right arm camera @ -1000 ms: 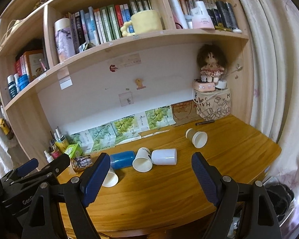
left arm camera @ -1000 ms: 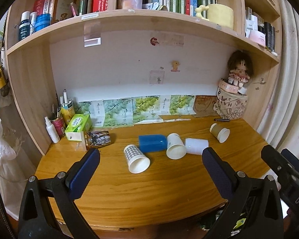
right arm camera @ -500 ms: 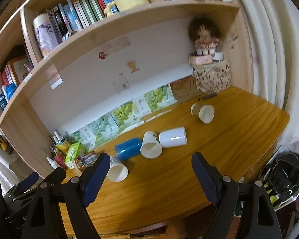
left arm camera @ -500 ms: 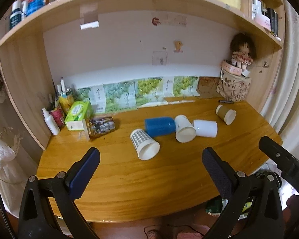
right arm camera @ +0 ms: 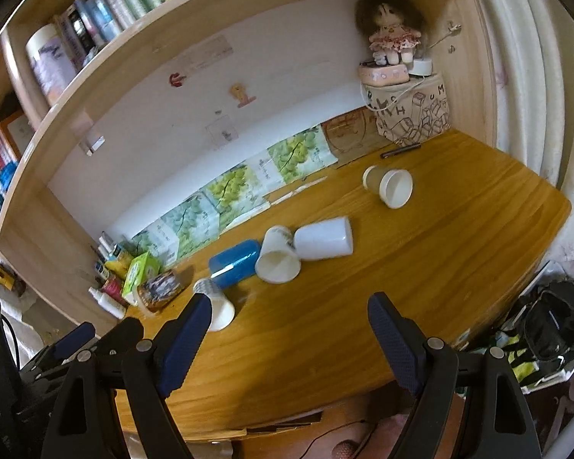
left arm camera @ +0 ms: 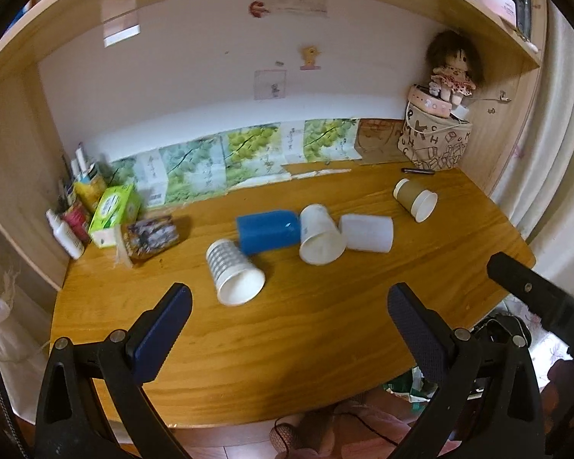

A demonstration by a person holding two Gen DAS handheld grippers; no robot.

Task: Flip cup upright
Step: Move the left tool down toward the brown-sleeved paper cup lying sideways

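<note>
Several cups lie on their sides on the wooden desk (left arm camera: 325, 325): a checked paper cup (left arm camera: 233, 271), a blue cup (left arm camera: 268, 229), a white paper cup (left arm camera: 319, 235), a plain white cup (left arm camera: 367, 232) and a brown paper cup (left arm camera: 415, 197). They also show in the right wrist view: checked cup (right arm camera: 220, 306), blue cup (right arm camera: 233, 264), white paper cup (right arm camera: 277, 260), plain white cup (right arm camera: 325, 239), brown cup (right arm camera: 390, 187). My left gripper (left arm camera: 287, 321) is open and empty above the desk's front. My right gripper (right arm camera: 287, 329) is open and empty, also near the front edge.
A green tissue box (left arm camera: 113, 210), a patterned jar (left arm camera: 151, 235) and bottles (left arm camera: 67, 229) crowd the back left corner. A printed bag (left arm camera: 434, 141) with a doll (left arm camera: 453, 65) stands back right, a pen (left arm camera: 417, 171) beside it. Curtain (right arm camera: 516, 57) hangs right.
Both grippers have tilted downward and moved toward the desk, so the cups sit larger and the upper shelf has slid out of the left view. No cup has moved.
</note>
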